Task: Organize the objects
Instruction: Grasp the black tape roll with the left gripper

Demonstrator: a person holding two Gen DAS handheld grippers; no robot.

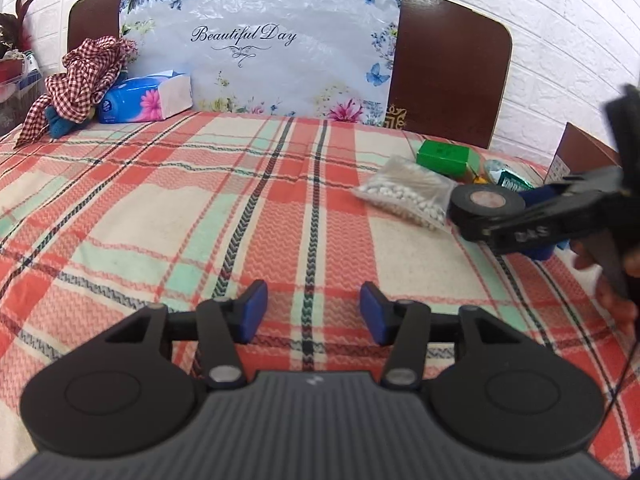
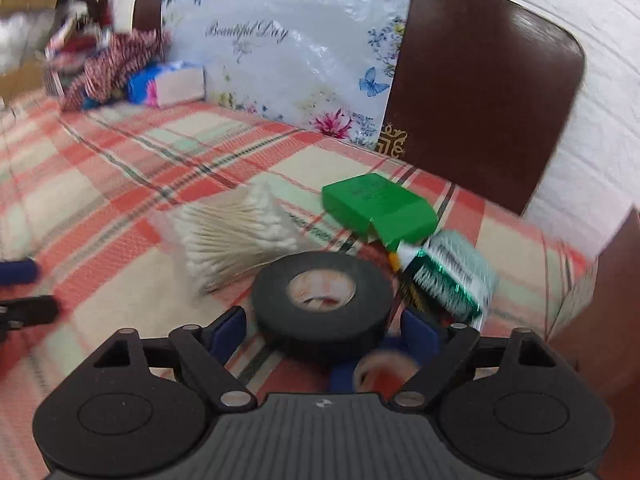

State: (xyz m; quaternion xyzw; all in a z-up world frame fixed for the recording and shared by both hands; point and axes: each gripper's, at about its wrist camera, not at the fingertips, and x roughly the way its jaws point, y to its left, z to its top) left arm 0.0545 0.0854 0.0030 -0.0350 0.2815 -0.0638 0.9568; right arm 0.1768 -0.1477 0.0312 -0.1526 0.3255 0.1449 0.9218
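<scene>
Your right tool (image 2: 322, 330) pinches a black tape roll (image 2: 323, 298) between its blue pads, holding it flat above the plaid bedspread (image 1: 200, 208). Beyond the roll lie a bag of cotton swabs (image 2: 236, 240), a green box (image 2: 378, 208) and a green foil packet (image 2: 452, 276), clustered near the bed's right side. Your left tool (image 1: 314, 312) hovers over bare plaid, its jaws spread with nothing between them. At the far left, a tissue pack (image 1: 146, 98) rests beside a checked cloth (image 1: 80, 80).
</scene>
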